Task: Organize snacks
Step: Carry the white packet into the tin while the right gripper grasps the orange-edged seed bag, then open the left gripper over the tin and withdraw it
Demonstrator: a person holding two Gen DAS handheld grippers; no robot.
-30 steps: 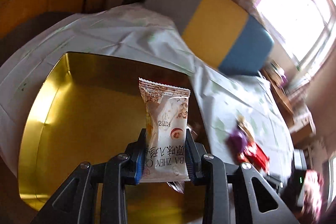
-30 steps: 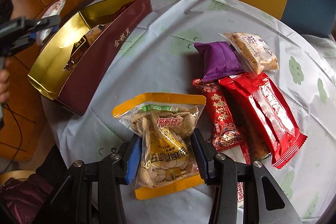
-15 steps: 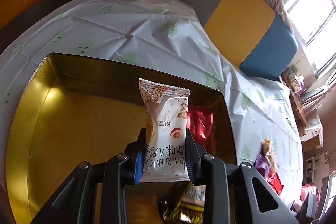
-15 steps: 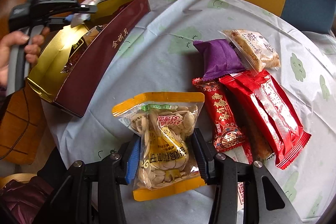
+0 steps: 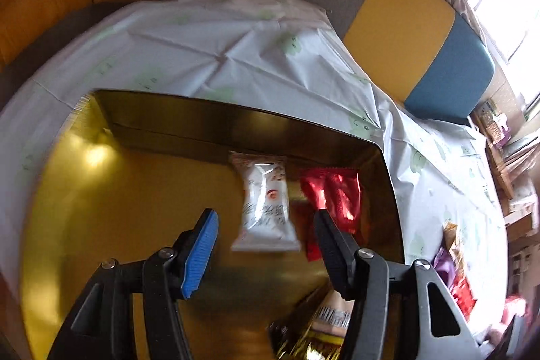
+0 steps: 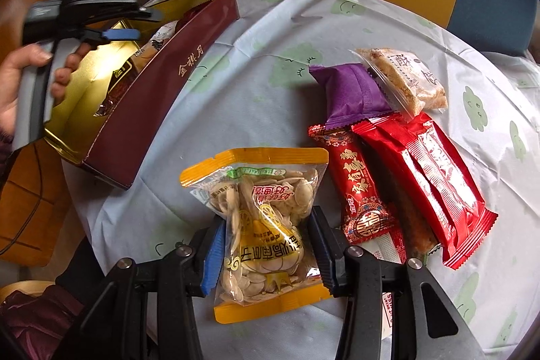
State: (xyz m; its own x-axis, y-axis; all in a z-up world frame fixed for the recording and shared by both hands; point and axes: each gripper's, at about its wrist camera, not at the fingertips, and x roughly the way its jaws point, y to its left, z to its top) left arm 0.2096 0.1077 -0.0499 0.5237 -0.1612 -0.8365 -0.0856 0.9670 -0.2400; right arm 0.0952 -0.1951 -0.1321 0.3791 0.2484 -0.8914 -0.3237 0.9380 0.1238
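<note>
One gold-lined box (image 5: 101, 208) holds a white wrapped snack (image 5: 265, 201), a red packet (image 5: 334, 194) at its 3 o'clock, and gold-wrapped items. Left gripper (image 5: 263, 225) has just opened, jaws clear of the white snack. Right gripper (image 6: 265, 242) is clenched on one sunflower-seed bag (image 6: 260, 225); five snacks lie on the tablecloth (image 6: 236, 90).

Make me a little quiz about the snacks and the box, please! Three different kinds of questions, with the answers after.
1. True or false: the left hand-held gripper is squeezing the white snack packet.
2. What is the right hand-held gripper holding?
A. the purple packet
B. the bag of seeds
C. the long red packet
3. Fill in: the white snack packet is inside the gold ____, next to a shiny red wrapper.

Key
1. False. Its jaws have just been opening and stand wide, with the packet between them but untouched.
2. B
3. box
</note>
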